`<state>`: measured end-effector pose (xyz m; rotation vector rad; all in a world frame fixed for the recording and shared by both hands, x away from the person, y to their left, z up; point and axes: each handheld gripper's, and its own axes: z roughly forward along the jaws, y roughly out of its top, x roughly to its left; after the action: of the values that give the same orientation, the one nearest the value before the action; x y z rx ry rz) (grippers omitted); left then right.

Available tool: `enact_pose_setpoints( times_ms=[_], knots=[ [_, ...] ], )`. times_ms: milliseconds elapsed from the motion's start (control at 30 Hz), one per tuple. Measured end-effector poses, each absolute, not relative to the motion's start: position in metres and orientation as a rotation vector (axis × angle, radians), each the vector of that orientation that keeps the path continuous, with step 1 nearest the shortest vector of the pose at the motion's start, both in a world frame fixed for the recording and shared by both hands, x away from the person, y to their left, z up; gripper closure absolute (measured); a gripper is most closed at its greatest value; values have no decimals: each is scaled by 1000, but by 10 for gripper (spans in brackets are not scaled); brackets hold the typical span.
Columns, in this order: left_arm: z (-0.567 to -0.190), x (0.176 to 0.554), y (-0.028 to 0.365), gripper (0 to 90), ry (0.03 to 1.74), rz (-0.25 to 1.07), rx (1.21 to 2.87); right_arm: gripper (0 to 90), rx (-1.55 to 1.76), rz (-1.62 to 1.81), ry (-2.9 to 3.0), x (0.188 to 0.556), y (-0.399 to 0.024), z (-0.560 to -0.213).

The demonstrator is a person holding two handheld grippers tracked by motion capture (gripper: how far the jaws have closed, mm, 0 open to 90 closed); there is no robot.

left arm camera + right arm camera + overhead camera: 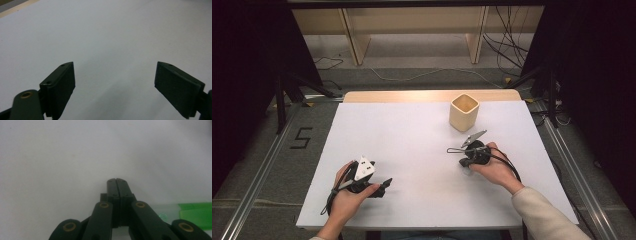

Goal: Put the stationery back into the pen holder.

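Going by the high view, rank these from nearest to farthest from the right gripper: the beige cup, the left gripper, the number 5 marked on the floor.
Measured from the right gripper:
1. Beige cup, just beyond it toward the table's far edge, slightly to its left.
2. Left gripper, across the table at the near left, jaws open.
3. Number 5, on the floor off the table's left edge.

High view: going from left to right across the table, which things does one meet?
Left gripper → right gripper → cup. The right gripper and the cup partly share the same span, but the cup's middle lies a little further right.
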<state>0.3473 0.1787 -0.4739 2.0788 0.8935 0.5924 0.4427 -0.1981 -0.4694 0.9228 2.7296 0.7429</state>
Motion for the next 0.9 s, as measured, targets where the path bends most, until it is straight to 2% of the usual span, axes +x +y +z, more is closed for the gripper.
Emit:
enact_pose_setpoints(
  times_ms=[600, 900],
  knots=[
    [-474, 347, 179, 167, 896, 590, 2077, 900, 919, 663, 2778, 419, -219, -464],
    [-474, 347, 179, 167, 894, 593, 2077, 900, 974, 658, 2767, 415, -243, -464]
  ],
)
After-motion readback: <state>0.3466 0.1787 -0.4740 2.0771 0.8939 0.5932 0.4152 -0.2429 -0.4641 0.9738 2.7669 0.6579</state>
